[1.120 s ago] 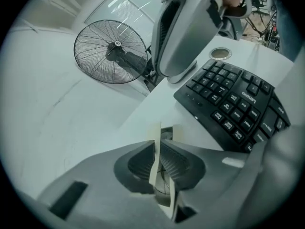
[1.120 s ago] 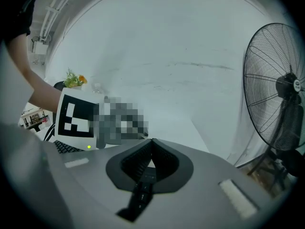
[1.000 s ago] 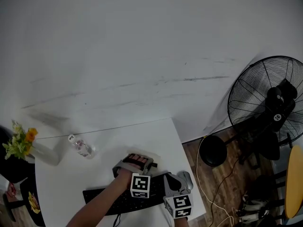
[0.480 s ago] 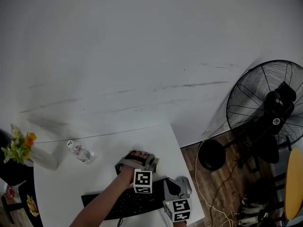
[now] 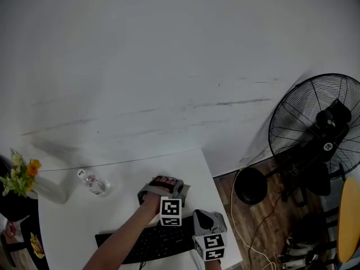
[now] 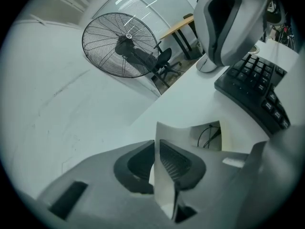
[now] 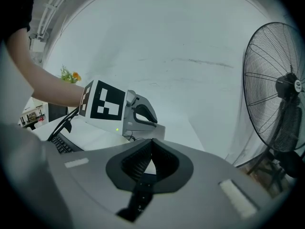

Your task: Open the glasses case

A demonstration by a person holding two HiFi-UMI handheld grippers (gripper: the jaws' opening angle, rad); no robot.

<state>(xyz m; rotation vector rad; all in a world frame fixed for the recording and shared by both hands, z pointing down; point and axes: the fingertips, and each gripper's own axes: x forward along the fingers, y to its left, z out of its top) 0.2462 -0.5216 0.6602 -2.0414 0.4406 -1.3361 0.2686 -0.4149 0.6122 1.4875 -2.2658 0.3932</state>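
Left forearm comes in from the lower left, crossing over the keyboard (image 5: pixel 147 243). Left hand (image 5: pixel 164 183) is wrapped on the handle. Left gripper (image 6: pixel 156 144) is pitched down at the table (image 5: pixel 112 173), near its far right corner.

Left jaws: nearly together and just eased slightly wider, with a thin pale flap of the glasses case (image 6: pixel 165 178) standing between the ribbed pads. Pads look to be touching the flap on both sides. The rest of the case sits on the table just beyond the jaw tips.

Right gripper (image 7: pixel 151 144) is held at the table's near right edge, past the keyboard's right end, tilted slightly down and aimed toward the left gripper. Right jaws: tips meet, nothing between them.
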